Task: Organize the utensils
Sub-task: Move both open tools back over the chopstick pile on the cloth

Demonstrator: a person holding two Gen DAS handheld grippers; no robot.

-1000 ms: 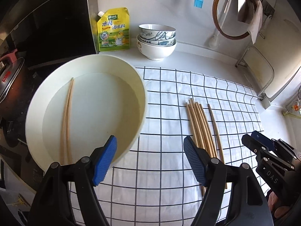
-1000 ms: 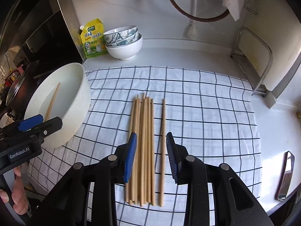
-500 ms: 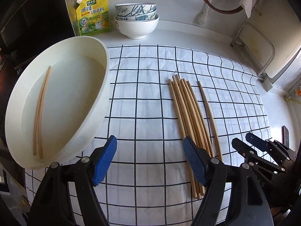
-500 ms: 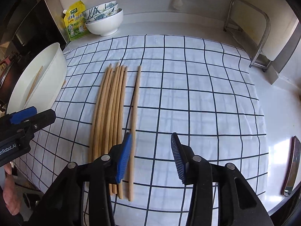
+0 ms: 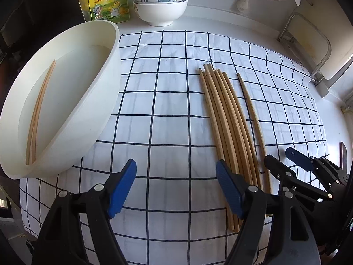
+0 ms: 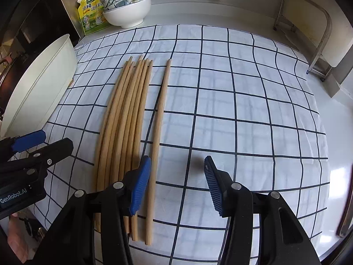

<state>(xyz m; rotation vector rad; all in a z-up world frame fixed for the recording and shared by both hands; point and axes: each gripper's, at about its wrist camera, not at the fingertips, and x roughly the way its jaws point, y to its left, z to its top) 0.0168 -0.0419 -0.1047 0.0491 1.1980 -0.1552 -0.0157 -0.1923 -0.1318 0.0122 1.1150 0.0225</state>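
Checked cloth (image 6: 220, 101): lone chopstick (image 6: 157, 137) between opening jaws.

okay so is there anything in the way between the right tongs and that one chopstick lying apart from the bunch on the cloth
Nothing visible. The right tongs hang just above the checked cloth, jaws opening, with the lone chopstick running between the pads. The chopstick bundle lies just left of the left pad, beside the path, not across it.

Bright, sharp daylight, soft shadows, glare on counter (image 6: 344, 172), fisheye-bent edges.
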